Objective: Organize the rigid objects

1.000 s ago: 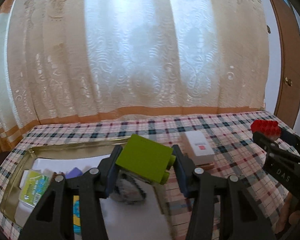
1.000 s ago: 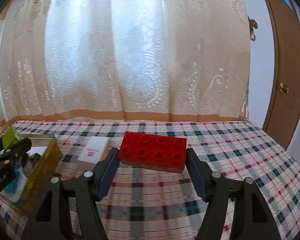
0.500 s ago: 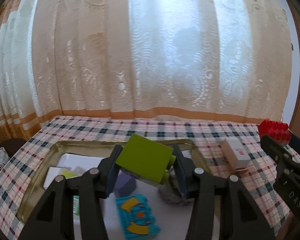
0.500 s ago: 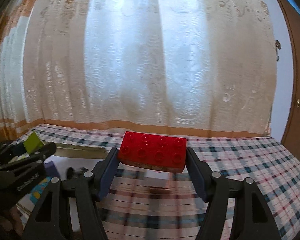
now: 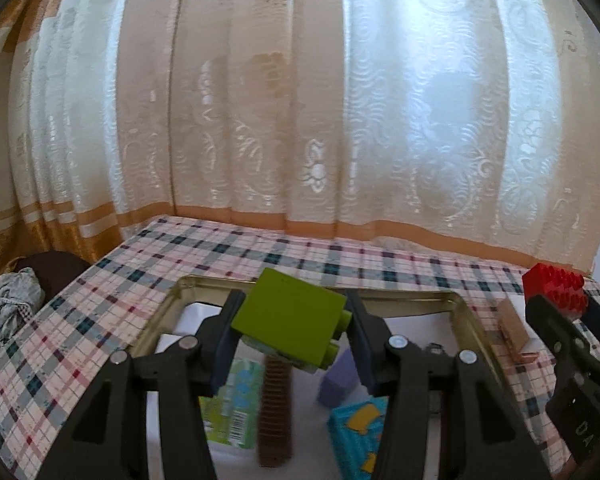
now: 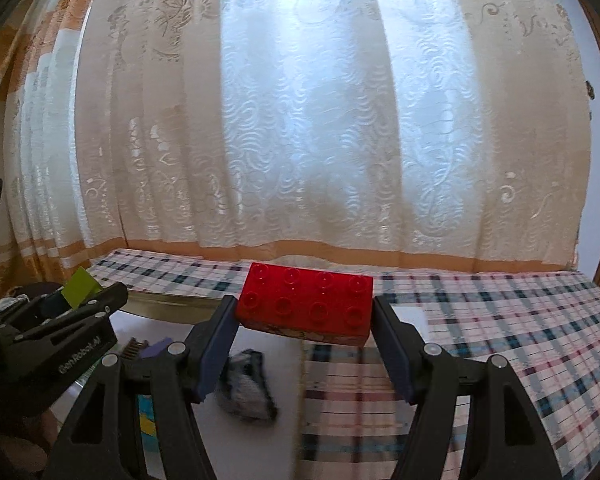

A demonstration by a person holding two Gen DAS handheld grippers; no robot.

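Observation:
My left gripper [image 5: 294, 322] is shut on a lime green brick [image 5: 288, 316], held tilted above the gold metal tray [image 5: 404, 300]. My right gripper [image 6: 305, 316] is shut on a red studded brick [image 6: 306, 300], held above the tray's right edge [image 6: 300, 380]. The red brick also shows at the right in the left wrist view [image 5: 554, 286]. The green brick and left gripper show at the left in the right wrist view [image 6: 80, 288].
The tray holds a brown comb [image 5: 274, 404], a purple block [image 5: 338, 378], a teal box [image 5: 360, 436], a green packet [image 5: 232, 400] and a dark crumpled item [image 6: 246, 386]. A small cardboard box [image 5: 514, 330] lies on the plaid cloth [image 6: 500, 320]. Curtains hang behind.
Both grippers have moved left with their bricks. The left one now hangs over the tray's middle; the right one has come over the tray's right edge.

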